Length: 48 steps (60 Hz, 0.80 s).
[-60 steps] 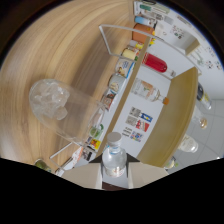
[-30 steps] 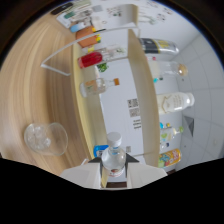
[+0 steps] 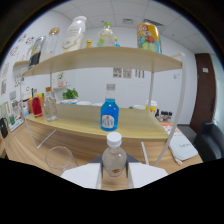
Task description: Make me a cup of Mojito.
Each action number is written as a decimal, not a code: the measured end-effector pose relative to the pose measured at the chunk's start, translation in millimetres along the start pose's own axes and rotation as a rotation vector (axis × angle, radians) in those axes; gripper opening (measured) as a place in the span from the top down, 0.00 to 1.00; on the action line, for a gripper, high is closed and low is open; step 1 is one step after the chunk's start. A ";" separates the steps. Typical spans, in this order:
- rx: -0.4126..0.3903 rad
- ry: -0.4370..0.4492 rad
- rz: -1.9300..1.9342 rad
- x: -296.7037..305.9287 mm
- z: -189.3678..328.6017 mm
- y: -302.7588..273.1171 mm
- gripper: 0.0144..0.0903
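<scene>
A person's handheld gripper (image 3: 114, 172) carries a small clear bottle (image 3: 114, 159) with a white cap. The bottle stands upright between the two pale fingers (image 3: 82, 176), which close against its sides, so the tool looks clamped on it rather than spread wide.

Just beside the fingers, on the wooden counter (image 3: 20, 147), stands an empty glass cup (image 3: 60, 158). Nothing is visible inside it, so the drink seems barely begun: no liquid, mint or ice shows in the cup. The bottle appears to be one ingredient, picked up and ready to pour, but pouring has not yet happened.

Beyond the fingers, a low wooden shelf (image 3: 80, 117) holds a blue bottle (image 3: 109, 114) straight ahead, well apart from the gripper. Further along that shelf sit a clear jar (image 3: 50, 107), a red bottle (image 3: 36, 106) and a small green plant (image 3: 70, 93). An upper shelf (image 3: 100, 56) carries several more bottles and a yellow can (image 3: 149, 36).

Most of the task is judged to remain: tipping the held bottle over the cup, then adding the other ingredients. The cup is near and lower than the bottle's cap.
</scene>
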 end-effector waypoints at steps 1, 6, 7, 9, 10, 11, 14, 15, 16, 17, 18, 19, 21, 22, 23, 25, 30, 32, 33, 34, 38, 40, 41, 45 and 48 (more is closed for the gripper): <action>-0.009 0.003 0.009 1.6 3.1 6.1 0.74; -0.064 0.003 0.049 6.9 13.8 35.6 0.74; -0.074 0.003 0.054 7.5 15.7 41.0 0.74; -0.091 -0.001 0.064 7.1 19.3 50.0 0.73; -0.097 -0.003 0.066 7.1 20.5 53.9 0.74; -0.104 -0.004 0.068 6.9 21.3 57.8 0.74; -0.125 -0.009 0.067 6.5 23.8 69.1 0.73; -0.132 -0.010 0.067 5.9 24.3 72.2 0.73; -0.138 -0.013 0.067 6.5 24.7 75.3 0.74; -0.141 -0.014 0.066 5.8 25.3 77.8 0.73; -0.143 -0.014 0.064 6.3 25.9 81.0 0.73; -0.147 -0.014 0.063 6.2 26.6 83.4 0.73; -0.158 -0.012 0.063 5.9 27.5 88.5 0.74; -0.163 -0.012 0.066 6.0 28.0 91.2 0.74; -0.169 -0.014 0.069 5.6 28.4 93.8 0.74; -0.185 -0.015 0.074 5.4 27.4 97.7 0.74; -0.195 -0.009 0.081 6.2 30.9 104.9 0.74; -0.190 -0.009 0.087 6.2 31.4 103.6 0.73; -0.189 -0.008 0.086 6.5 31.7 103.4 0.73; -0.193 -0.005 0.084 6.9 31.7 103.8 0.73; -0.221 0.000 0.080 7.4 32.3 109.7 0.73; -0.230 0.000 0.085 7.3 32.4 111.3 0.73; -0.233 -0.001 0.087 7.0 32.2 111.8 0.73; -0.232 0.001 0.093 7.9 32.3 111.8 0.72; -0.233 0.000 0.096 8.0 32.3 111.8 0.72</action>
